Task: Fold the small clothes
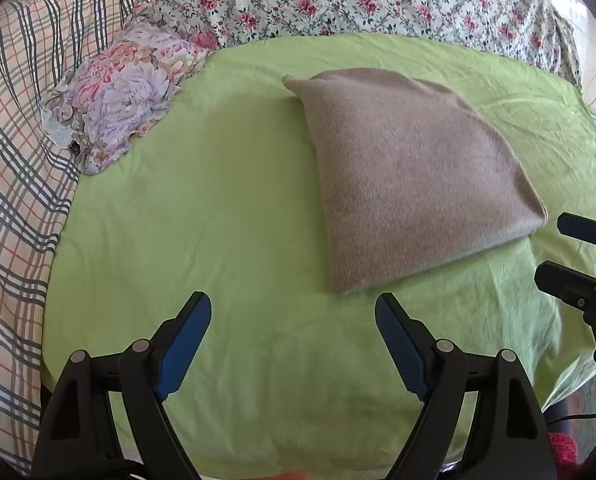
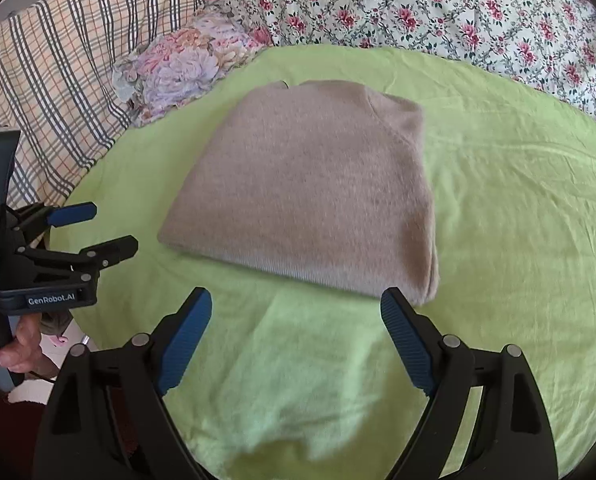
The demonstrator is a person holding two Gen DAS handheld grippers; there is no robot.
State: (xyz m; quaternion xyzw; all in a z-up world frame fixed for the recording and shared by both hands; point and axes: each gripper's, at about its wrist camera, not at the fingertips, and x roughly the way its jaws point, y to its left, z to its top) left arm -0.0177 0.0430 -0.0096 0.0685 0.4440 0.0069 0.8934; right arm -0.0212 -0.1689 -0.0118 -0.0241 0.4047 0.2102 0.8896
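Observation:
A beige knitted garment (image 1: 410, 176) lies folded into a flat rectangle on the green sheet (image 1: 217, 216); it also shows in the right wrist view (image 2: 310, 196). My left gripper (image 1: 293, 304) is open and empty, held over the sheet short of the garment's near corner. It shows from the side in the right wrist view (image 2: 113, 230), left of the garment. My right gripper (image 2: 295, 300) is open and empty just in front of the garment's near edge. It shows at the right edge of the left wrist view (image 1: 554, 246).
A crumpled pastel floral cloth (image 1: 125, 92) lies at the sheet's far left; it also shows in the right wrist view (image 2: 185, 68). A plaid blanket (image 1: 21, 152) lies to the left. A rose-print cover (image 1: 338, 0) runs along the back.

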